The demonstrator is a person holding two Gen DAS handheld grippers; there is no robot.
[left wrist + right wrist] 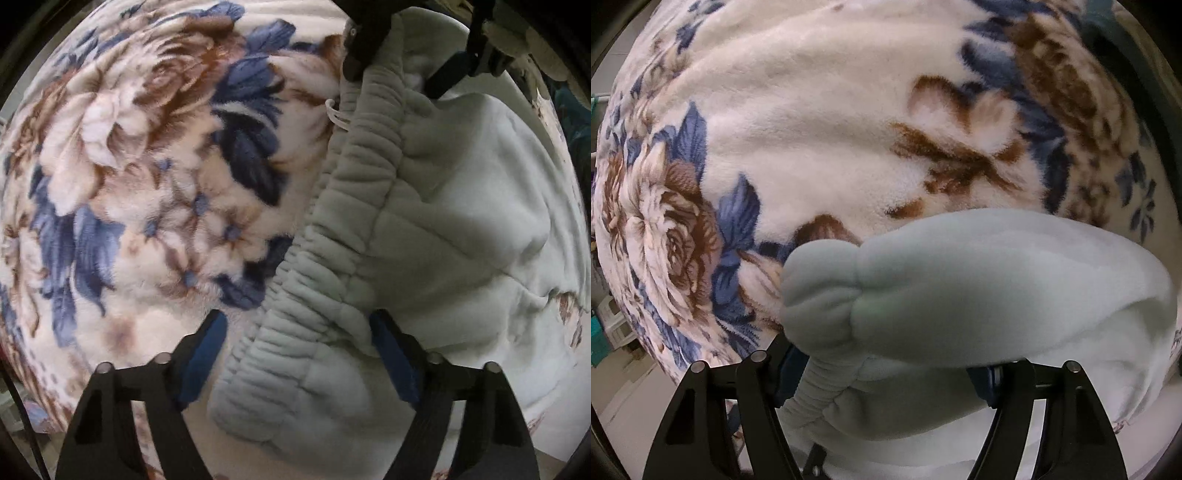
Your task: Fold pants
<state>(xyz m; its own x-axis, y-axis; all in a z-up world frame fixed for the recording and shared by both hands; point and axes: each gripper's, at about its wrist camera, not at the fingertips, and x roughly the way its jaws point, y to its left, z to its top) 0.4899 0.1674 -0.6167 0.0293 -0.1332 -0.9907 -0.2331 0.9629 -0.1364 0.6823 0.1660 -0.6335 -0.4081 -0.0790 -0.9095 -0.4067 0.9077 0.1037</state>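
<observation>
Pale grey-green fleece pants (443,206) lie on a floral blanket (140,155). Their ribbed elastic waistband (354,206) runs from the top centre down to my left gripper (299,354). The left gripper's jaws are open and straddle the waistband end. My right gripper (399,55) shows at the top of the left wrist view, open around the far part of the waistband. In the right wrist view the pants (960,295) bunch between the open jaws of the right gripper (886,373) and hide its pads.
The floral fleece blanket (812,147) covers the whole surface under the pants. A white drawstring (338,114) sticks out beside the waistband. Shelving and boxes (605,332) stand beyond the blanket's left edge.
</observation>
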